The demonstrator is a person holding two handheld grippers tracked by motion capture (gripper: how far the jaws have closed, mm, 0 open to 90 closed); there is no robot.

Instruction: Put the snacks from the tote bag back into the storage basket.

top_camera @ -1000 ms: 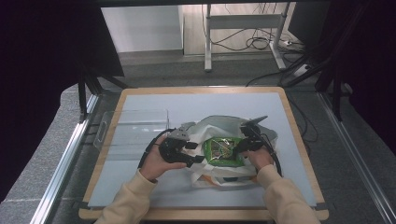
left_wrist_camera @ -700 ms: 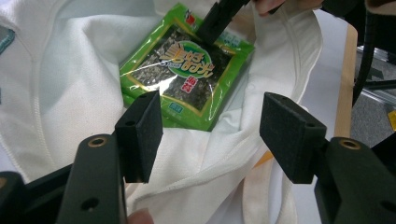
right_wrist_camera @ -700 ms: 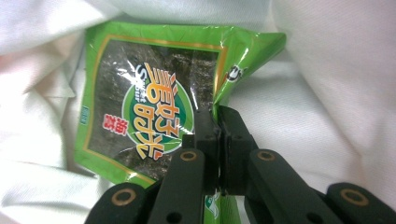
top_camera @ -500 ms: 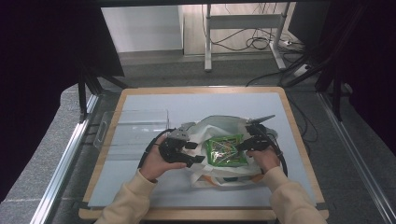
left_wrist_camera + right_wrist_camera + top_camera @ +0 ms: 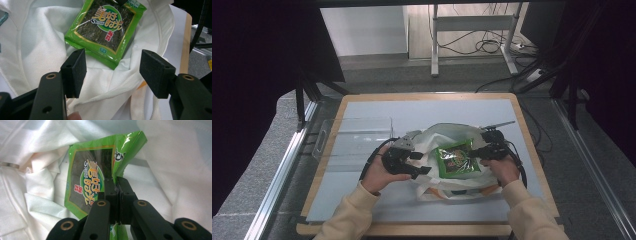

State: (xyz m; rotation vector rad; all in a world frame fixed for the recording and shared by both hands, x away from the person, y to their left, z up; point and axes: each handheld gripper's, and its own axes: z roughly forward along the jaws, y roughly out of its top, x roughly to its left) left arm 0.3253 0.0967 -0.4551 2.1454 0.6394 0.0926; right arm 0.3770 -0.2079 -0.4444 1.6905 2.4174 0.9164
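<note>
High view | right gripper (image 5: 481, 150) clamps seaweed packet (image 5: 457, 159) | left gripper (image 5: 424, 163) wide, level

grey floor (image 5: 257, 195), white wall (image 5: 362, 30), metal stand (image 5: 472, 25), cables (image 5: 489, 46).

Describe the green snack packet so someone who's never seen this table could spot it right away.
On the blue-topped table, a crumpled white cloth bag lies right of centre. The green snack packet sits in its opening, pinched by the right gripper. It is the only glossy green thing there.
</note>
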